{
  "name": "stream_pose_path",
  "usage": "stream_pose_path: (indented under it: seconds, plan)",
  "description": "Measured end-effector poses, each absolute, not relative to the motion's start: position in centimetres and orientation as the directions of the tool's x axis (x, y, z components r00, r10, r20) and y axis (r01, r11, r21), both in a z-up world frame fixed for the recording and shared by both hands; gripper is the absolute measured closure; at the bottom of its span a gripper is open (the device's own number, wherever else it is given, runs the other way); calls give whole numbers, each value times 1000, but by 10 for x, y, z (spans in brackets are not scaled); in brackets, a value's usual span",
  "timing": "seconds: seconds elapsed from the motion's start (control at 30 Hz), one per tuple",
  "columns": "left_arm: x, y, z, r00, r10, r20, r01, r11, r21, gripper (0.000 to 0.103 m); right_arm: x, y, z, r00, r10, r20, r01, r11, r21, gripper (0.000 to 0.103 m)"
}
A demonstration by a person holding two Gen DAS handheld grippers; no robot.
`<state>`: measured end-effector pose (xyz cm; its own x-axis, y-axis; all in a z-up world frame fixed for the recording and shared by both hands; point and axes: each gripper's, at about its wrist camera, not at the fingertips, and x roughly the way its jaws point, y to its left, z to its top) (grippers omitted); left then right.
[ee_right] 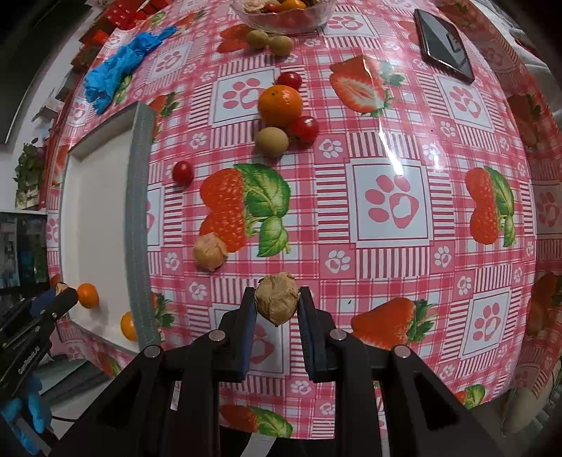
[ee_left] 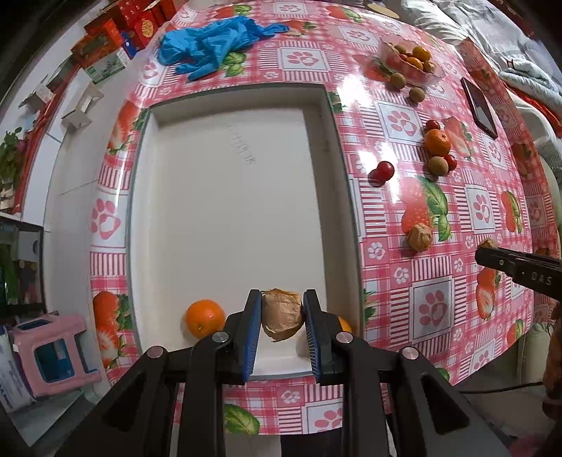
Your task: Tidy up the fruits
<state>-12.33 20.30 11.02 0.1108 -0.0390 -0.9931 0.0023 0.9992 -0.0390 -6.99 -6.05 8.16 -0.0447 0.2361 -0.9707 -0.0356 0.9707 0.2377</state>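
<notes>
Fruit is split between the white tray [ee_left: 228, 197] and the tablecloth [ee_right: 386, 246] beside it. Over the tray's near end, the left gripper [ee_left: 282, 313] has its two pads closed against a brown papery-husked fruit [ee_left: 282, 314]. One orange [ee_left: 205, 317] lies in the tray just left of that gripper, and a second orange [ee_right: 128, 326] sits in the tray's near corner against its grey rim. To the right of the tray, the right gripper [ee_right: 276, 305] pinches another husked fruit [ee_right: 276, 303] between its pads. A third husked fruit [ee_right: 209, 252] rests on the cloth between that gripper and the tray. Farther from the tray lie a lone cherry tomato [ee_right: 183, 172] and a cluster of a larger orange [ee_right: 280, 105], a tan round fruit [ee_right: 272, 141] and two more tomatoes. A glass bowl [ee_right: 281, 15] of fruit, a phone [ee_right: 443, 45] and a blue glove [ee_right: 119, 66] lie beyond the tray's far end.
</notes>
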Motion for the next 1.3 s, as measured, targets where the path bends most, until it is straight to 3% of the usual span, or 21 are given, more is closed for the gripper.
stream_pose_path:
  seconds: [1.3]
  plan:
    - [-133, 271, 113, 137, -32, -990, -61, 997, -41, 78, -57, 91, 114, -52, 315, -948, -298, 901, 316, 78]
